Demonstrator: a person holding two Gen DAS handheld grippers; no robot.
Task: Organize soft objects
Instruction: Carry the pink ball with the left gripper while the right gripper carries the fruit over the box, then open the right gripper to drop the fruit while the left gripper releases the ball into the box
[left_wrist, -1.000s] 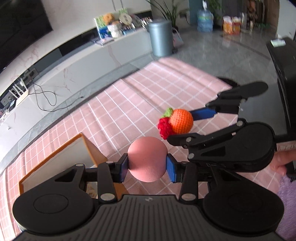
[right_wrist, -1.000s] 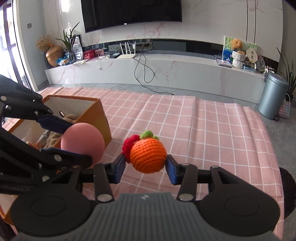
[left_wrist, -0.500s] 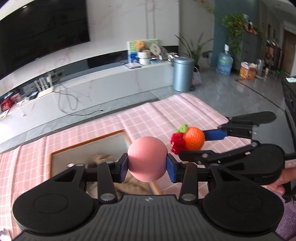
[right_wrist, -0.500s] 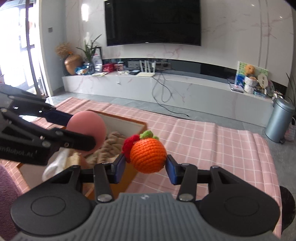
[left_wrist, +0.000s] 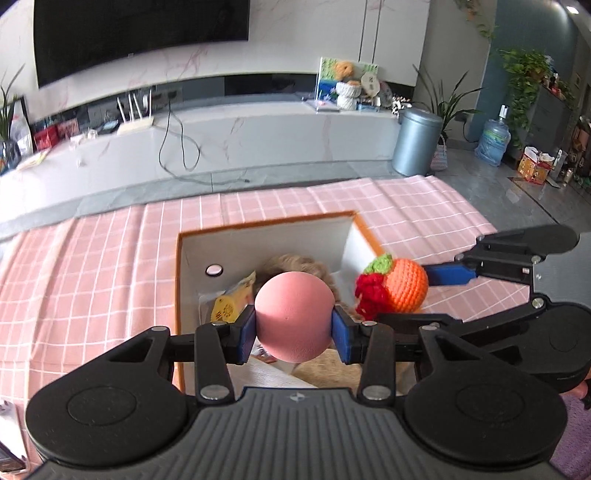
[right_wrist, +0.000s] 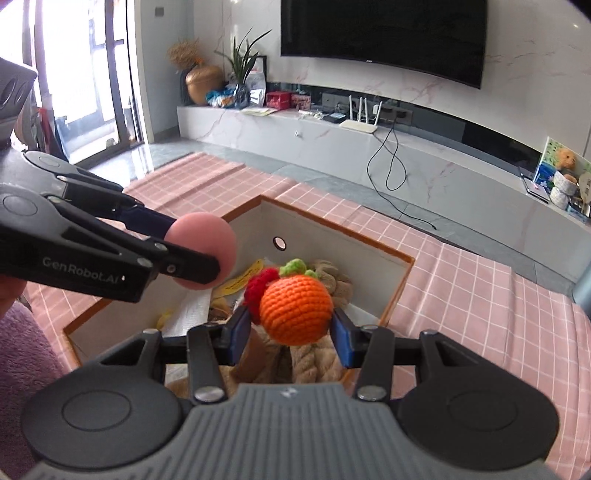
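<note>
My left gripper (left_wrist: 294, 329) was closed on one smooth, matte pink ball (left_wrist: 294, 316), its blue pads (left_wrist: 340, 334) pressed against both sides of the sphere. My right gripper (right_wrist: 288, 330) likewise clamped one crocheted orange ball (right_wrist: 295, 309), a nubby knitted thing with a green leaf tuft and a red woolly bit on top. That made two soft round pieces, one per gripper, both held in the air above the open box (left_wrist: 266, 236), the orange one just to the right of the pink one (seen from the left camera).

The box below and ahead of both grippers was square, white inside with an orange rim. It already held a fuzzy beige plush (right_wrist: 328, 284), thick tan rope (right_wrist: 310, 363), a yellow packet (left_wrist: 231, 301) and some printed paper. It sat on one pink checked cloth (left_wrist: 92, 266), slightly creased. Beyond it stood a grey cylindrical bin (left_wrist: 415, 142) by the marble shelf.
</note>
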